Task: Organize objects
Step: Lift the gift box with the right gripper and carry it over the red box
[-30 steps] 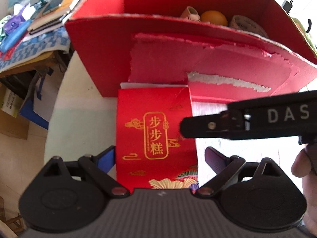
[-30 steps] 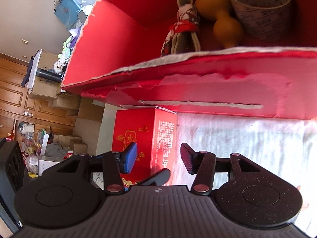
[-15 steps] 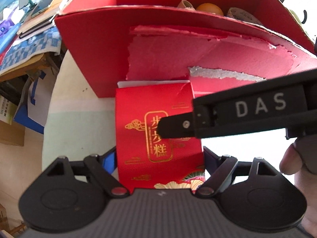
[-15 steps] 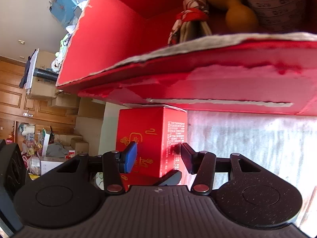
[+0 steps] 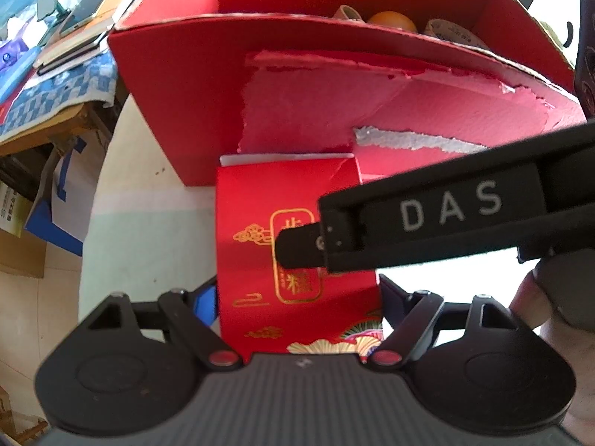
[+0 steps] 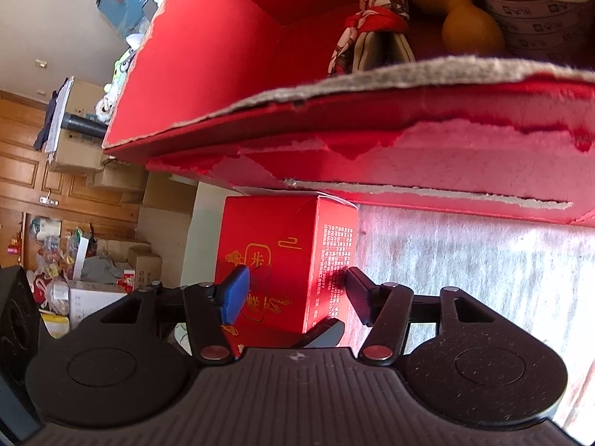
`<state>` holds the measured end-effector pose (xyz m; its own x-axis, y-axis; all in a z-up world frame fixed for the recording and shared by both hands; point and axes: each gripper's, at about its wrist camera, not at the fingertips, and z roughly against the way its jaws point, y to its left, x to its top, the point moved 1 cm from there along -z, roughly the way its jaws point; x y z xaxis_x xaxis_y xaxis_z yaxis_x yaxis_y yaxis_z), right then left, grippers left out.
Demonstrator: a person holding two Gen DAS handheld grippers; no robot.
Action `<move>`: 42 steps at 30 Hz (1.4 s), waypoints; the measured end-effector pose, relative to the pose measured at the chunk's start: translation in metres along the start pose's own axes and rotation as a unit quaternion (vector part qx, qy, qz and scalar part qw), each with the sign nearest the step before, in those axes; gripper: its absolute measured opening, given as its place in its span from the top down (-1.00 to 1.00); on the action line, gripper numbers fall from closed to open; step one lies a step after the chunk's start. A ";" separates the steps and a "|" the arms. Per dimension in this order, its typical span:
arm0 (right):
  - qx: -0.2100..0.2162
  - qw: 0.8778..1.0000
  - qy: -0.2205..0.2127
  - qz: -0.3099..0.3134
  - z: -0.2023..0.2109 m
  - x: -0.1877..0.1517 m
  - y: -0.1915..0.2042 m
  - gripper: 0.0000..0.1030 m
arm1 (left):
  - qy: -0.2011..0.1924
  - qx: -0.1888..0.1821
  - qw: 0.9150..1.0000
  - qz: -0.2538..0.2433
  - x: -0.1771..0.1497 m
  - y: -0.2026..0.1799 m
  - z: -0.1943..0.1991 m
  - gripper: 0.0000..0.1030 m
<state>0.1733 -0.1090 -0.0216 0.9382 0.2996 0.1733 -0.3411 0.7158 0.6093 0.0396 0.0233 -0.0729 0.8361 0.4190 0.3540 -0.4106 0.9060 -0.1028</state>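
A small red gift box with gold characters [image 5: 260, 200] stands on the table against the front wall of a big open red carton [image 5: 178, 93]. My left gripper [image 5: 297, 297] is open, its fingers on either side of the small box's near end. My right gripper [image 6: 293, 290] is open too, straddling the same small red box [image 6: 282, 245] across its corner; its black finger [image 5: 427, 219] crosses over the box in the left wrist view. Whether any pad touches the box I cannot tell.
Inside the carton [image 6: 208, 74] lie an orange gourd [image 6: 461, 18], a roll of printed tape [image 6: 535, 3] and a cloth-wrapped bottle [image 6: 375, 26]. A cluttered side table with books [image 5: 67, 37] stands to the left. Cardboard boxes [image 6: 119, 178] line the floor.
Both grippers have moved in on the small red box. The right gripper's finger has slid leftward over it, and the box now sits between both pairs of fingers.
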 end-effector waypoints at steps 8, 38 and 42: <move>0.013 0.999 0.023 0.025 0.003 0.003 0.008 -0.11 | 0.005 0.003 1.000 0.008 -0.002 -0.002 0.010 -0.56; 0.117 0.980 -0.078 0.142 0.085 0.031 0.077 0.02 | -0.148 0.059 0.987 -0.025 0.053 -0.026 0.145 -0.55; 0.099 0.979 -0.110 0.141 0.089 0.048 0.078 0.02 | -0.165 0.053 0.984 -0.048 0.077 -0.031 0.143 -0.55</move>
<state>0.1964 -0.0947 0.1031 0.8060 0.3084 0.5053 -0.5904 0.4817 0.6476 0.0648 0.0186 0.0901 0.7170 0.2739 0.6410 -0.3853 0.9220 0.0371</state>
